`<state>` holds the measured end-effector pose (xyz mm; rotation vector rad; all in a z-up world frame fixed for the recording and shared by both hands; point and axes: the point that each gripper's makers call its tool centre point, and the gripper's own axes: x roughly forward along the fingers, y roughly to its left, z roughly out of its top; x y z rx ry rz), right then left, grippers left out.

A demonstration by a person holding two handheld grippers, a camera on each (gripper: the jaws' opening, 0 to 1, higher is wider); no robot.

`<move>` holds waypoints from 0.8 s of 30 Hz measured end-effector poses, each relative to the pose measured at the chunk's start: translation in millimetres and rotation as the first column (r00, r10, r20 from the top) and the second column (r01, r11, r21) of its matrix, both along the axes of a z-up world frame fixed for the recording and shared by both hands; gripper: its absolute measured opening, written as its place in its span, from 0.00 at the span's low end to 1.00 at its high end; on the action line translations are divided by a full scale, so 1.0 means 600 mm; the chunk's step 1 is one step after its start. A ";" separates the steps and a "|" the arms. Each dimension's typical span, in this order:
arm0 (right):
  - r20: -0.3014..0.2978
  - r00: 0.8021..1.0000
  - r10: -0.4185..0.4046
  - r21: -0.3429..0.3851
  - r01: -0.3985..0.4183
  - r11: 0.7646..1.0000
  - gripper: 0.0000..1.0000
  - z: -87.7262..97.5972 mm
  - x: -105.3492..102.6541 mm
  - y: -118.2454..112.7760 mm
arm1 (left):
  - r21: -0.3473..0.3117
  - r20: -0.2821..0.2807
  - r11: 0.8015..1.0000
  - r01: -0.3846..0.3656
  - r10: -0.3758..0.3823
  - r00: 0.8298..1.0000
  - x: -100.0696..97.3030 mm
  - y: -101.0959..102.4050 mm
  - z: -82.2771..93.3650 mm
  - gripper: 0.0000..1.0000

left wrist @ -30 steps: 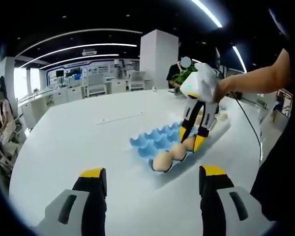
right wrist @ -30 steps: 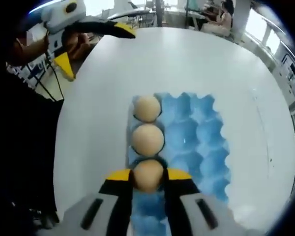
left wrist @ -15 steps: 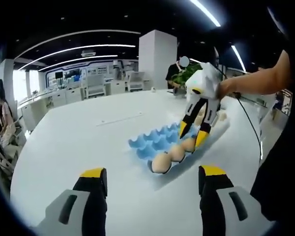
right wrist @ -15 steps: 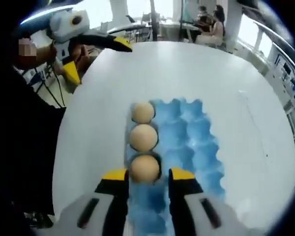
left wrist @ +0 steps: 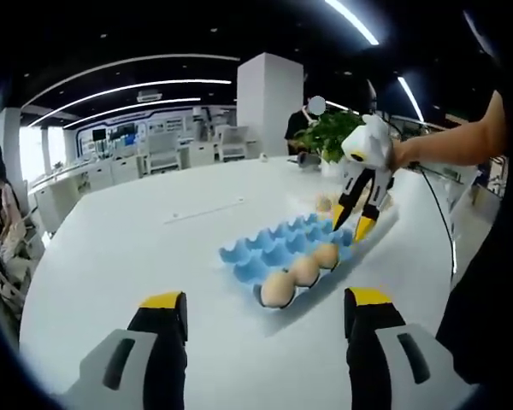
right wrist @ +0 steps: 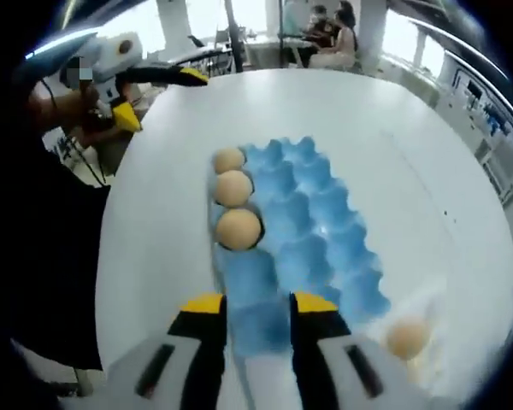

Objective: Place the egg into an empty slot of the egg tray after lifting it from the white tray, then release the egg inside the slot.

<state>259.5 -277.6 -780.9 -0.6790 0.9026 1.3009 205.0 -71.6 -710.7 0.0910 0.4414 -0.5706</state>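
A blue egg tray (right wrist: 325,213) lies on the white table with three brown eggs in a row along its left edge; the nearest egg (right wrist: 238,228) sits alone in its slot. My right gripper (right wrist: 258,307) is open and empty, its jaws over the tray's near end, apart from that egg. The left gripper view has the same tray (left wrist: 274,243), the egg row (left wrist: 305,270), and the right gripper (left wrist: 350,220) hovering open beyond the tray's far end. My left gripper (left wrist: 265,312) is open over bare table, short of the tray.
A loose egg (right wrist: 408,337) rests on the blurred white tray (right wrist: 436,307) at lower right. More eggs (left wrist: 323,203) lie behind the blue tray. A person's arm (left wrist: 445,145) holds the right gripper. Potted plant (left wrist: 329,132) and office desks stand beyond the table.
My right gripper has opened, left the egg in the third slot of the row, and drawn back and up from it. The left gripper has stayed put.
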 end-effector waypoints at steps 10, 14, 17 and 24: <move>-0.002 0.999 -0.053 -0.017 0.052 0.998 0.29 -0.005 0.001 -0.047 | 0.003 -0.008 1.000 0.003 -0.003 1.000 0.000 -0.005 -0.004 0.76; -0.005 0.998 -0.065 -0.026 0.064 0.998 0.29 -0.009 -0.001 -0.060 | 0.008 -0.009 1.000 0.006 -0.006 1.000 0.000 -0.010 -0.005 0.75; 0.001 0.998 -0.069 -0.032 0.069 0.997 0.29 -0.011 -0.001 -0.071 | 0.033 -0.005 0.999 0.011 -0.011 1.000 0.001 -0.011 -0.008 0.75; 0.000 0.994 -0.108 -0.025 0.108 0.994 0.29 -0.010 0.002 -0.094 | 0.017 0.002 1.000 0.009 -0.009 1.000 0.005 -0.016 -0.004 0.75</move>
